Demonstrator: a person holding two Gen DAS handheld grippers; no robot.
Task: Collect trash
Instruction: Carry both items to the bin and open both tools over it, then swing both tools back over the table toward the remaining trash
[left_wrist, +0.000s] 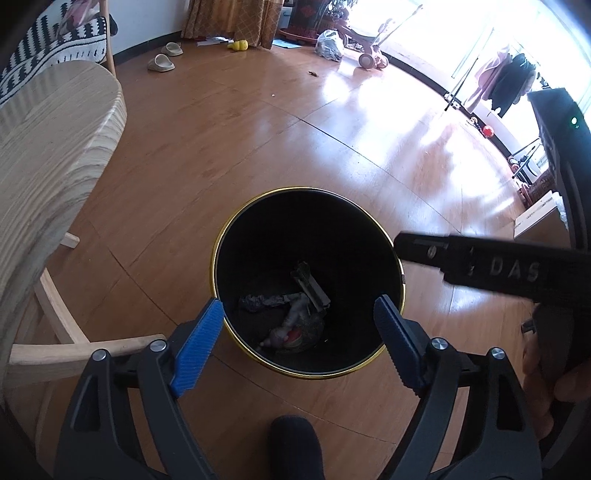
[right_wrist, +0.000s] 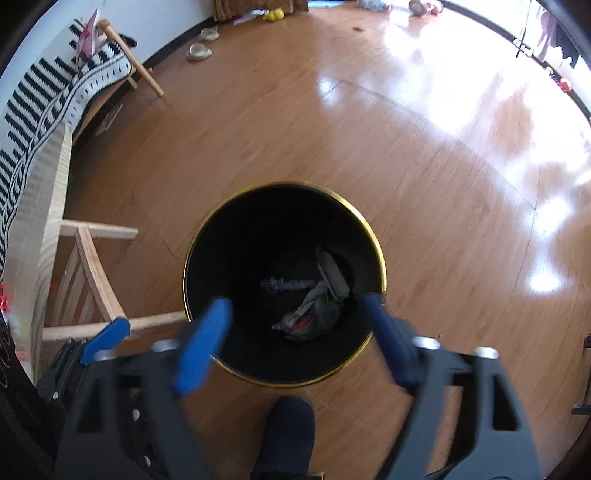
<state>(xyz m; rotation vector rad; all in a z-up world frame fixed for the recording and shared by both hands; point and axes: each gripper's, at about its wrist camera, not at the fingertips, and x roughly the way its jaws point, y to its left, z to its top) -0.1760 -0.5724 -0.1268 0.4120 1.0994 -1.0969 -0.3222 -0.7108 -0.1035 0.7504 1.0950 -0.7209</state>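
A black bin (left_wrist: 295, 221) with a gold rim stands on the wooden floor, seen from above in both views. At its bottom lies crumpled trash (left_wrist: 291, 321): wrappers, a grey strip and something red. My left gripper (left_wrist: 299, 304) hangs over the bin's near rim, open, its blue pads (left_wrist: 199, 343) wide apart with nothing between them. The right gripper's black body (left_wrist: 491, 266) reaches in from the right. In the right wrist view the right gripper (right_wrist: 295, 303) is open and empty over the same bin (right_wrist: 258, 221) and trash (right_wrist: 310, 306). A blue pad of the left gripper (right_wrist: 107, 334) shows at the left.
A light wooden chair (left_wrist: 48, 155) stands close to the left of the bin, its legs (right_wrist: 96, 273) nearly touching it. The person's dark-socked foot (left_wrist: 293, 443) is just in front. Slippers (left_wrist: 161, 62), a yellow toy (left_wrist: 238, 45) and a plastic bag (left_wrist: 330, 44) lie far across the floor.
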